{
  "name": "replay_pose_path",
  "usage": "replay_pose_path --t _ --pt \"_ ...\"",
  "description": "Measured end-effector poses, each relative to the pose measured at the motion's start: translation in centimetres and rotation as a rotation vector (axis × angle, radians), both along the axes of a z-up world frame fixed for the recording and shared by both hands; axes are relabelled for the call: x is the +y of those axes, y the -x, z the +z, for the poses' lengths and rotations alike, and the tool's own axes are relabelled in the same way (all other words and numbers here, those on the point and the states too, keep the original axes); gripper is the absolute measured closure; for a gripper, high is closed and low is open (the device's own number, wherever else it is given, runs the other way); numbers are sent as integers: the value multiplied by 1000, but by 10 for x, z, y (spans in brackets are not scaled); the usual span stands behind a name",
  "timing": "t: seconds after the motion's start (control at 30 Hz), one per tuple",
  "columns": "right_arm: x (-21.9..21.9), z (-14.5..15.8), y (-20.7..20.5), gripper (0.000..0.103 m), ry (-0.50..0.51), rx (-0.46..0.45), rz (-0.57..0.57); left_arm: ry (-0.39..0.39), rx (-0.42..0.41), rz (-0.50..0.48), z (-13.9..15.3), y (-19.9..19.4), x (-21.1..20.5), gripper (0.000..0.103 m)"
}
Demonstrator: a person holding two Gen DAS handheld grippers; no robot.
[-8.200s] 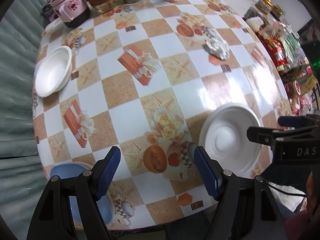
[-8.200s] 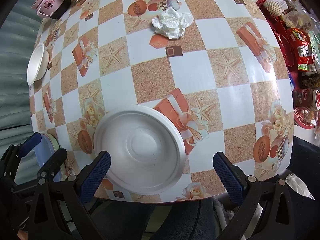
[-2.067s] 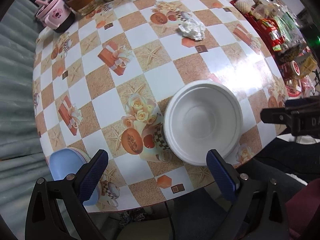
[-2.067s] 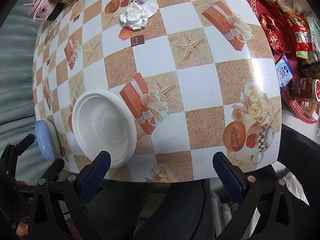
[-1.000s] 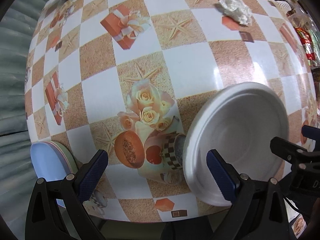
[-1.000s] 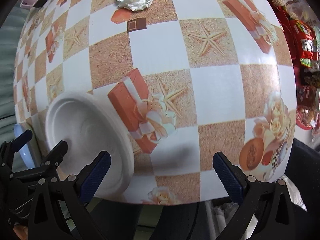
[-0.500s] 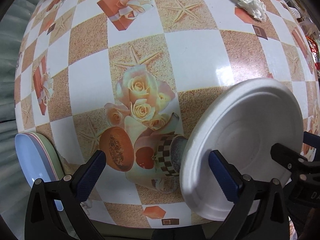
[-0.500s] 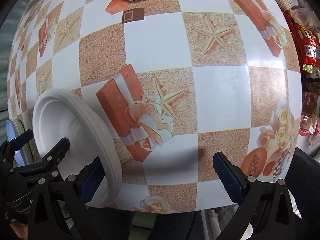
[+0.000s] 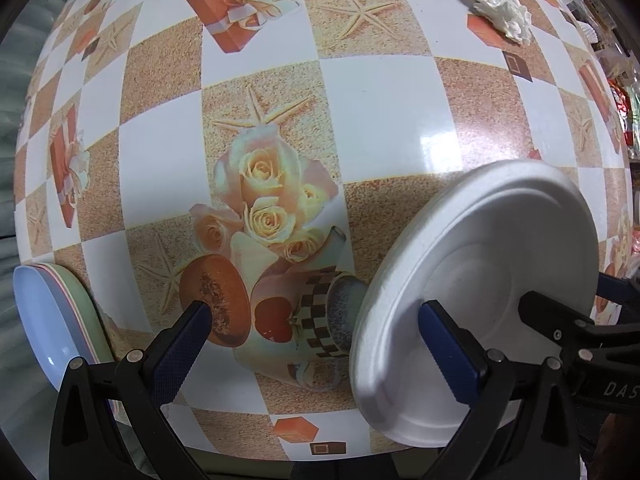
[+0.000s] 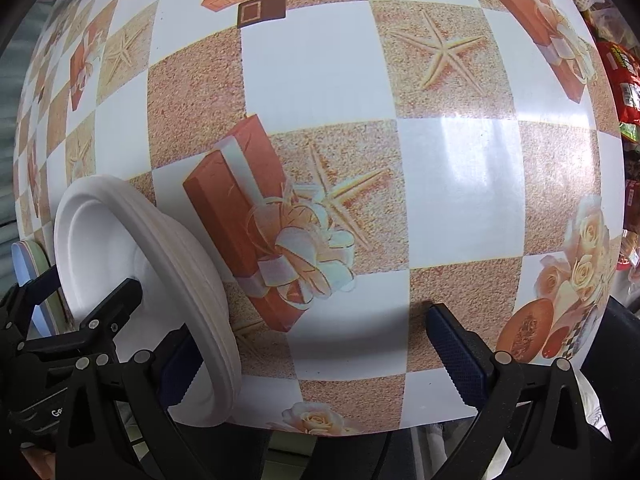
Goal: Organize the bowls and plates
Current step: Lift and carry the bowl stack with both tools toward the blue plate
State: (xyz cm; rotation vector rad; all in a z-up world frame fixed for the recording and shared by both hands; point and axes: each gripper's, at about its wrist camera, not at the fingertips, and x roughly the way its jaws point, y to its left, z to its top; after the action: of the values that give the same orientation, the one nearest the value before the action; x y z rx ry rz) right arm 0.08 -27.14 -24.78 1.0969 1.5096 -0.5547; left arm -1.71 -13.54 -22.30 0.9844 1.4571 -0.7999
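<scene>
White foam bowl-and-plate stack [image 9: 480, 280] sits at the bench [image 9: 380, 100] near edge between your grippers, probably nearer your left gripper [image 9: 316, 344]; right gripper [image 10: 312, 344] too has wide, empty jaws.

The bowl and plate stack [image 9: 480, 292] sits near the front edge of the table [image 9: 380, 100], with another stack of plates [image 9: 52, 308] far to its left at the table's edge and a crumpled paper [image 9: 500, 4] far behind it.
</scene>
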Motion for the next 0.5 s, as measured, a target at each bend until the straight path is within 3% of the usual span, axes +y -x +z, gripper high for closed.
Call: replay_pose_path --t 0.2,0.5 --pt "-2 -3 -1 0 3 -2 -7 12 86 68 -8 -16 9 0" --pt "-8 0 11 0 6 -10 -7 -8 89 65 -14 -23 9 0"
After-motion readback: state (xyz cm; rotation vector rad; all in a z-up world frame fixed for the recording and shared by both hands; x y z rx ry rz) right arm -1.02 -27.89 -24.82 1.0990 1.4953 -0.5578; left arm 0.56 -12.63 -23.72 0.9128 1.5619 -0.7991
